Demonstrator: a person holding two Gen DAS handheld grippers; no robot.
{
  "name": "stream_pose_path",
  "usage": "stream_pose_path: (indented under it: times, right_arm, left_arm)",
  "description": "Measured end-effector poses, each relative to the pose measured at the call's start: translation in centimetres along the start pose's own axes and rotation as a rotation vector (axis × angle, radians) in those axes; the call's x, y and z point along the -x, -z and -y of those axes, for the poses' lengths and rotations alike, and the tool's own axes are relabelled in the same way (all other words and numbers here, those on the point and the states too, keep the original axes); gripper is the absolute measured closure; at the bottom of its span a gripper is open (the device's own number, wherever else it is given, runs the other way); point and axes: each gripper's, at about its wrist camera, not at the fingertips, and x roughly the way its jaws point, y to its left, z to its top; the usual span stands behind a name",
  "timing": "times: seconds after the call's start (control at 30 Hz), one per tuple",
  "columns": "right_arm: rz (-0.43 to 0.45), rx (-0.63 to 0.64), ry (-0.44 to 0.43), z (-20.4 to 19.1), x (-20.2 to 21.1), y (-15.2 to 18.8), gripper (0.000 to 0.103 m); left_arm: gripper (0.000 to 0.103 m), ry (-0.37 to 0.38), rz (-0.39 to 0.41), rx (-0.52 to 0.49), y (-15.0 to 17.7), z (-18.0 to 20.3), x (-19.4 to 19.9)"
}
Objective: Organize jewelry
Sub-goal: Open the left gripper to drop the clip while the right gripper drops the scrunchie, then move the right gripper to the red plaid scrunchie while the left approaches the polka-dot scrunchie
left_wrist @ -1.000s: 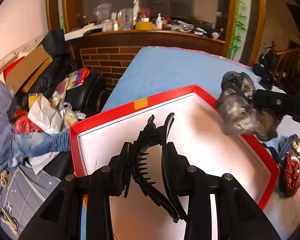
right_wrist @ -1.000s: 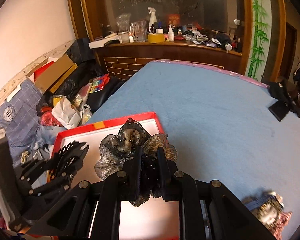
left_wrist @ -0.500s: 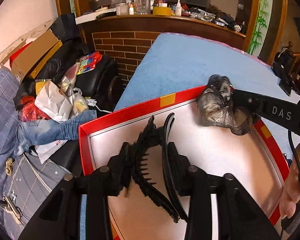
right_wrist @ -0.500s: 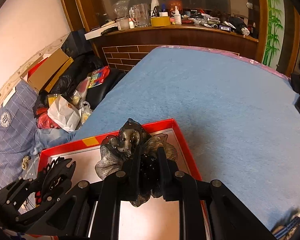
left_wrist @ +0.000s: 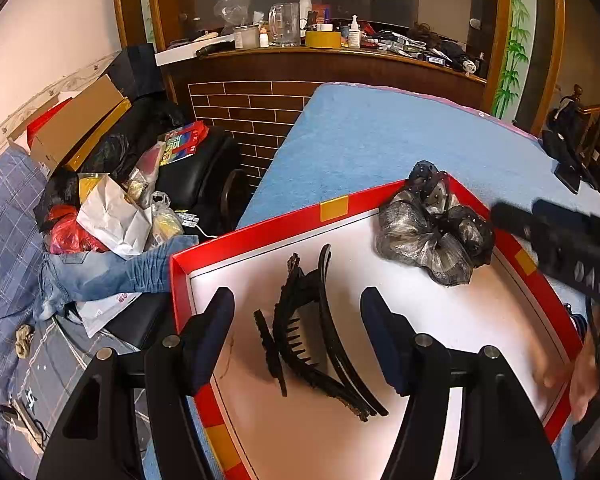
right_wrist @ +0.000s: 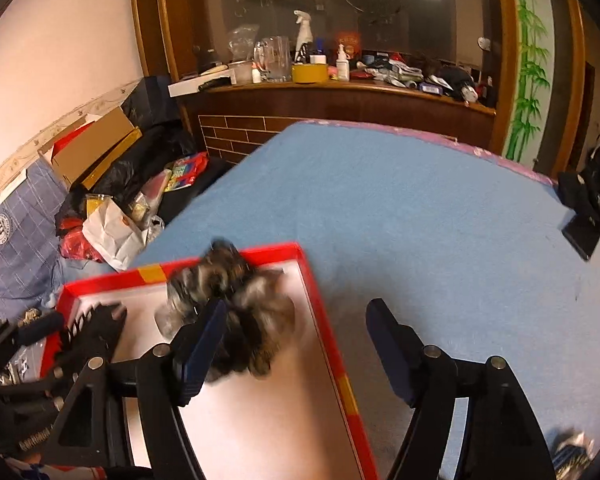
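Two hair pieces now lie inside the red box [left_wrist: 260,236], and this is the reason both of your claws stand open. Your left claw [left_wrist: 296,336] has just been opening; the black hair claw clip [left_wrist: 312,332] lies on the white floor of the box between its pads, but the pads do not press it any more, so it rests by its own weight near the left wall of the box. Your right claw [right_wrist: 296,344] has also just been opening, and the grey fabric bow clip [left_wrist: 432,232] sits free in the far right corner of the box, partly leaning over the red rim there. In the right wrist view the bow is blurred, so I cannot tell if it has settled completely. You placed the two pieces well apart inside the box, I think, so that they do not tangle, and the box keeps them together instead of loose on the blue table [right_wrist: 420,208]. More ornaments [right_wrist: 572,452] show on the table just outside the right wall of the box, at the edge of the picture; they are too small to name. By my judgement the deposit step is finished, and the next move asks you to lift both claws straight away from the box, so the pads do not catch the teeth of the black clip or the soft cloth of the bow.
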Motion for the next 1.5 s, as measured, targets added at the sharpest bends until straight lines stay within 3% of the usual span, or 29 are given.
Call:
stream_pose_path:
  times: [0.23, 0.4, 0.5, 0.6, 0.77, 0.97, 1.3, 1.43, 1.5]
  right_arm:
    - [0.030, -0.019, 0.086, 0.8, 3.1, 3.2, 0.026]
    - [-0.002, -0.150, 0.009, 1.4, 6.0, 5.8, 0.025]
    - [-0.021, -0.223, -0.025, 1.3, 7.2, 7.6, 0.025]
    - [0.030, -0.286, -0.081, 2.0, 9.3, 8.0, 0.025]
    - [0.082, -0.331, -0.146, 6.0, 14.0, 7.4, 0.023]
    - [0.069, -0.370, -0.024, 14.1, 18.2, 9.0, 0.023]
    - [0.135, -0.522, 0.155, 23.3, 23.0, 17.5, 0.023]
    - [0.174, -0.597, 0.218, 26.6, 24.1, 20.2, 0.023]
    - [0.191, -0.671, 0.177, 28.4, 24.4, 21.4, 0.023]
  left_arm:
    - [0.038, 0.043, -0.007, -0.022, -0.1, -0.1, -0.8]
    - [0.039, 0.054, 0.000, -0.173, 0.7, 1.6, -0.1]
    - [0.039, -0.014, 0.043, -0.248, 1.5, 2.4, 0.7]
    - [0.039, 0.052, 0.046, -0.227, 1.9, 1.9, 2.1]
    - [0.039, 0.088, 0.123, -0.208, 2.7, 2.1, 6.7]
    - [0.037, 0.212, 0.163, -0.250, 4.3, 6.5, 11.0]
    - [0.037, 0.411, 0.103, -0.370, 8.4, 18.4, 13.6]
    - [0.037, 0.428, 0.068, -0.431, 9.4, 22.3, 13.4]
    - [0.037, 0.425, 0.047, -0.449, 9.7, 23.9, 13.0]
